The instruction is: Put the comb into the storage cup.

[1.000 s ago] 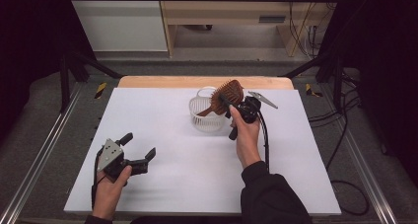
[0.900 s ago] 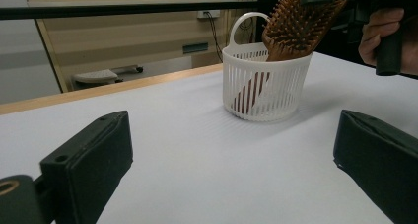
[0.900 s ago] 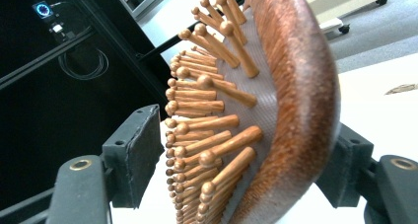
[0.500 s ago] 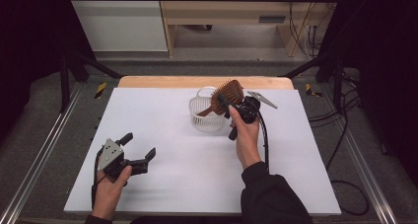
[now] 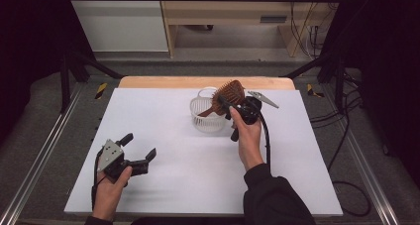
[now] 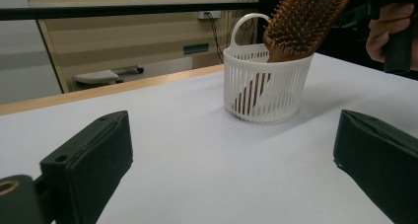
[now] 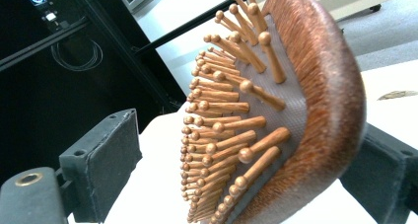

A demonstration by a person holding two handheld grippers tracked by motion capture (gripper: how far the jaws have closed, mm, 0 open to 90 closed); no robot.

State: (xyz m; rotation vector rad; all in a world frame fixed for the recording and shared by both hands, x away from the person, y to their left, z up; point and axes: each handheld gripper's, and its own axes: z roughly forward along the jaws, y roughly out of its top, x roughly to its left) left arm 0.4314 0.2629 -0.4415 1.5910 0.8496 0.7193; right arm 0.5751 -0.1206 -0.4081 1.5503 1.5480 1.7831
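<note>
A wooden paddle hairbrush (image 5: 229, 92) stands tilted in a small white slatted basket (image 5: 205, 120) at the back middle of the white table, its handle down inside. My right gripper (image 5: 231, 101) is around the brush head, open. In the right gripper view the brush (image 7: 296, 110) lies against the right jaw, with a gap between its bristle tips and the left jaw. My left gripper (image 5: 139, 145) rests open at the front left with nothing between its jaws. From the left gripper view, the basket (image 6: 266, 93) and brush (image 6: 296, 26) stand ahead to the right.
The white table top (image 5: 173, 185) has a wooden strip (image 5: 163, 82) along its far edge. Metal rails (image 5: 47, 145) run down both sides. A cable (image 5: 265, 136) trails from the right gripper along the sleeve. A wooden bench (image 5: 237, 12) stands beyond the table.
</note>
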